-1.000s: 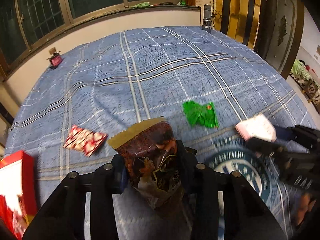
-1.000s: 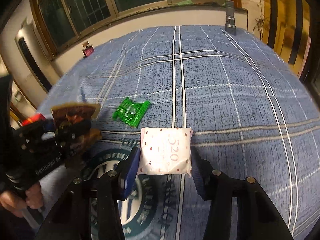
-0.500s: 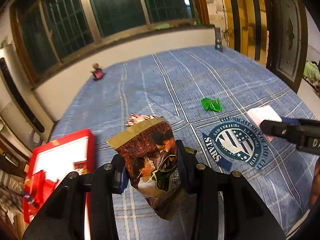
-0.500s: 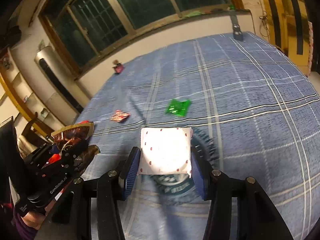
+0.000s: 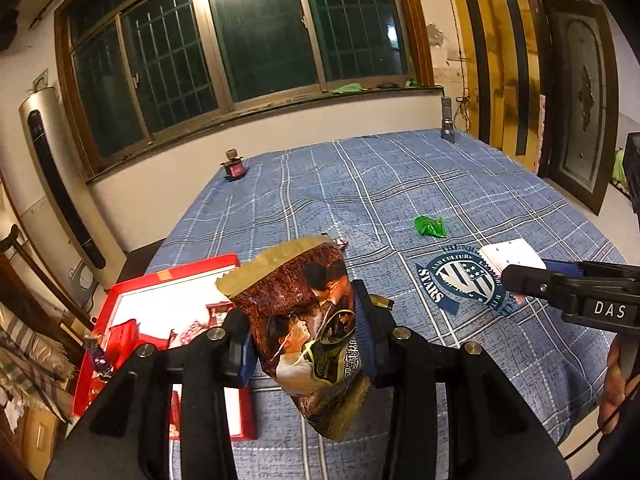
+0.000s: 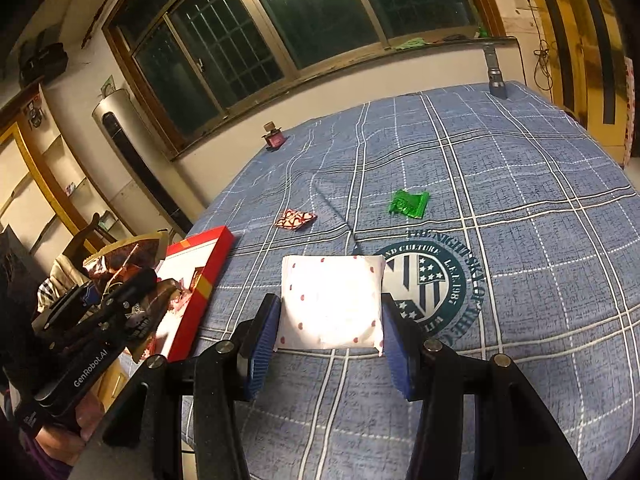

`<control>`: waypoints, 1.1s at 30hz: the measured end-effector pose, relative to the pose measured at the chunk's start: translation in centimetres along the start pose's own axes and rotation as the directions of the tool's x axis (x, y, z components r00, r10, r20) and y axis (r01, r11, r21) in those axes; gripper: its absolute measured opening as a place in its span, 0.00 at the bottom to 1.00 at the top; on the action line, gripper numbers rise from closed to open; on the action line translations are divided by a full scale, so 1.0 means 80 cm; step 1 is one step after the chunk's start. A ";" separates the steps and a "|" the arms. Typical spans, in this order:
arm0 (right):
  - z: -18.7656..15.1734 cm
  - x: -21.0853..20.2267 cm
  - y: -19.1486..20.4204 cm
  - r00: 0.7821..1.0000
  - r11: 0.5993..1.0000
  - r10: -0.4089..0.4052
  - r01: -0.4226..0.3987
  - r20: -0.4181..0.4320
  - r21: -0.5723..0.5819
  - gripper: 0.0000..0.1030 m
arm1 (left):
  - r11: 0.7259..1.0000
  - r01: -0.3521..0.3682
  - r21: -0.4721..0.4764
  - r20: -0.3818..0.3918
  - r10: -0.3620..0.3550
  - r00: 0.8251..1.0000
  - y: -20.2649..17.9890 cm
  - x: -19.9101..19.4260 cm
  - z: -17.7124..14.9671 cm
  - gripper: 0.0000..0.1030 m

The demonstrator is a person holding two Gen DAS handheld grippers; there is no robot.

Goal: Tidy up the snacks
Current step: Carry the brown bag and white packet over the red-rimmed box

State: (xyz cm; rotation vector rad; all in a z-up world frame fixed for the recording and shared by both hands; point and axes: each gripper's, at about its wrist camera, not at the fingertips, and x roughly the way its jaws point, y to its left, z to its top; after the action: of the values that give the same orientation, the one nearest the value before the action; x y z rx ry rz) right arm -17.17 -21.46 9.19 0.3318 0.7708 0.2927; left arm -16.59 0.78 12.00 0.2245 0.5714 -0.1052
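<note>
My left gripper [image 5: 306, 348] is shut on a brown and gold snack bag [image 5: 308, 316] and holds it in the air beside the red box [image 5: 160, 292] at the table's left edge. My right gripper [image 6: 330, 320] is shut on a white packet with red dots [image 6: 330, 304] and holds it above the blue checked cloth. The white packet also shows in the left wrist view [image 5: 508, 256]. A green packet [image 6: 408, 203] and a small red and white packet [image 6: 295, 218] lie on the cloth. The red box also shows in the right wrist view [image 6: 200, 268], with the left gripper [image 6: 116, 300] over it.
The blue cloth [image 6: 520, 184] with a round emblem [image 6: 432, 284] covers the table. A small red bottle [image 5: 234, 168] and a grey torch [image 5: 447, 124] stand at the far edge. The red box holds several red items. A wall and windows lie beyond.
Both grippers have risen and pulled back from the table with their packets still held. The left one has swung left, bringing the red box fully into view.
</note>
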 end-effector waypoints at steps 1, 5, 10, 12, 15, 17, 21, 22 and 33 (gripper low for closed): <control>-0.001 -0.001 0.002 1.000 1.000 -0.001 0.001 0.001 -0.003 0.49 | 1.000 -0.001 -0.007 0.000 0.001 1.000 0.003 -0.001 -0.002 0.37; -0.002 -0.004 0.017 1.000 1.000 -0.006 0.006 0.005 -0.022 0.49 | 0.999 -0.012 -0.033 0.000 0.012 1.000 0.016 -0.002 -0.008 0.37; -0.005 0.000 0.040 1.000 0.999 -0.006 0.006 -0.003 -0.052 0.49 | 0.997 -0.030 -0.069 -0.008 0.029 1.000 0.040 -0.002 -0.019 0.37; -0.007 0.006 0.050 1.000 0.998 -0.003 0.002 -0.015 -0.065 0.49 | 0.995 -0.038 -0.087 -0.015 0.037 0.999 0.051 0.000 -0.024 0.37; -0.009 0.017 0.068 1.000 0.996 -0.002 -0.001 -0.030 -0.088 0.49 | 0.993 -0.047 -0.110 -0.026 0.045 0.999 0.067 0.003 -0.033 0.37; -0.011 0.023 0.078 0.999 0.995 0.003 -0.007 -0.041 -0.100 0.49 | 0.990 -0.058 -0.126 -0.036 0.054 0.998 0.078 0.006 -0.038 0.37; -0.016 0.038 0.102 0.998 0.991 0.010 -0.019 -0.065 -0.130 0.49 | 0.984 -0.074 -0.160 -0.052 0.067 0.996 0.102 0.009 -0.050 0.37; -0.017 0.041 0.106 0.998 0.990 0.010 -0.019 -0.069 -0.137 0.49 | 0.982 -0.081 -0.169 -0.054 0.073 0.996 0.108 0.009 -0.052 0.37; -0.029 0.079 0.164 0.993 0.977 0.008 -0.033 -0.119 -0.209 0.49 | 0.962 -0.127 -0.242 -0.088 0.109 0.990 0.170 0.020 -0.081 0.37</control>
State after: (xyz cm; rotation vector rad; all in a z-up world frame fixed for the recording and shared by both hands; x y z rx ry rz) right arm -16.28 -6.71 8.86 0.1230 0.8439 0.4128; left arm -16.48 15.47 8.28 0.0196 0.6372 0.0903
